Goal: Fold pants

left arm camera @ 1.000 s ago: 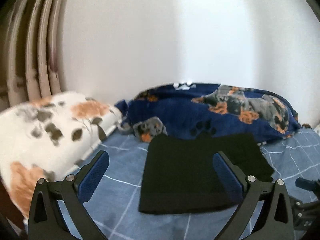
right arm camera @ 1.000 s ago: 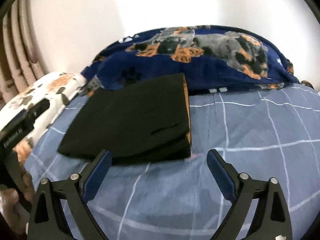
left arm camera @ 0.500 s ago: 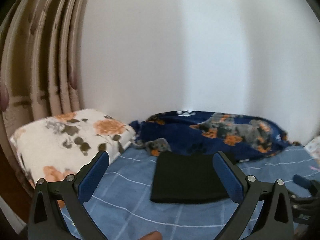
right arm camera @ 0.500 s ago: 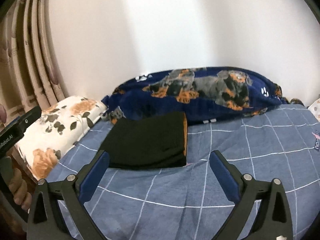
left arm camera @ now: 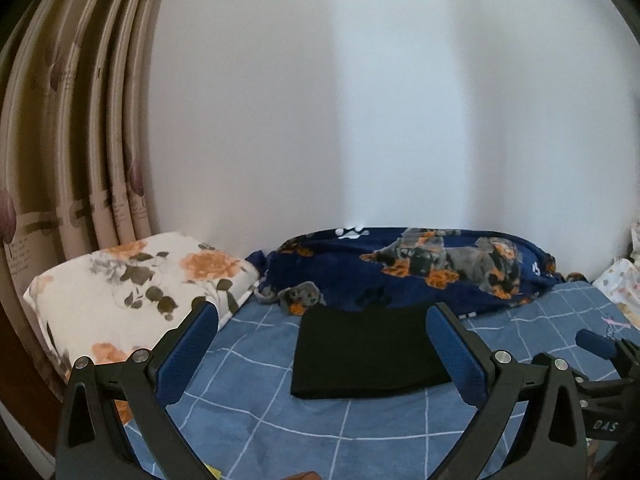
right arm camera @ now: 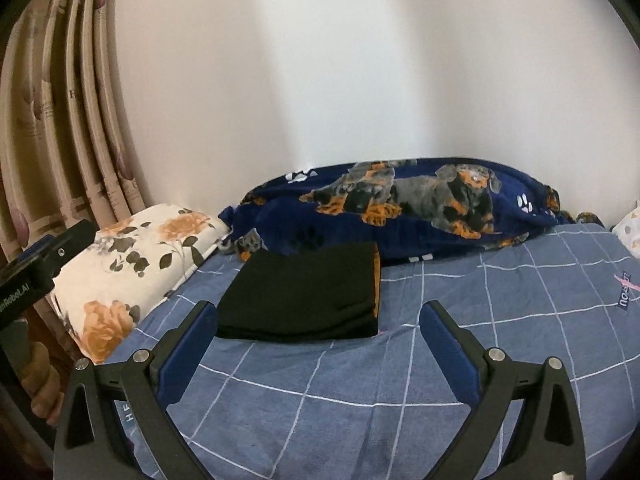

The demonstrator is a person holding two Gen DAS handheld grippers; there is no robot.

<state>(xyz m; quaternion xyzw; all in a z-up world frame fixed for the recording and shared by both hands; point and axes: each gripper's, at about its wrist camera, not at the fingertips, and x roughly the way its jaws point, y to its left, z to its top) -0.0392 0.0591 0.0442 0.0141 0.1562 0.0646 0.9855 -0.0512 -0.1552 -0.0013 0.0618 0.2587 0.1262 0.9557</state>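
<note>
While both the left gripper (left arm camera: 322,344) and right gripper (right arm camera: 319,340) are hanging wide apart (holding nothing), the folded pants (left arm camera: 366,352) are lying on the bedsheet (right arm camera: 460,360), 12 o'clock of them, touching the blanket (right arm camera: 400,208).

The pants (right arm camera: 304,292) are black, with an orange strip along their right edge. The bed (right arm camera: 440,360) sheet is blue with a white grid. The pillow (right arm camera: 132,264) is white with orange flowers; the blanket (right arm camera: 400,208) is navy with grey-orange dogs and white paw prints.

Folded black pants (left arm camera: 366,350) on blue checked sheet (left arm camera: 304,432), left gripper (left arm camera: 322,354) jaws apart
</note>
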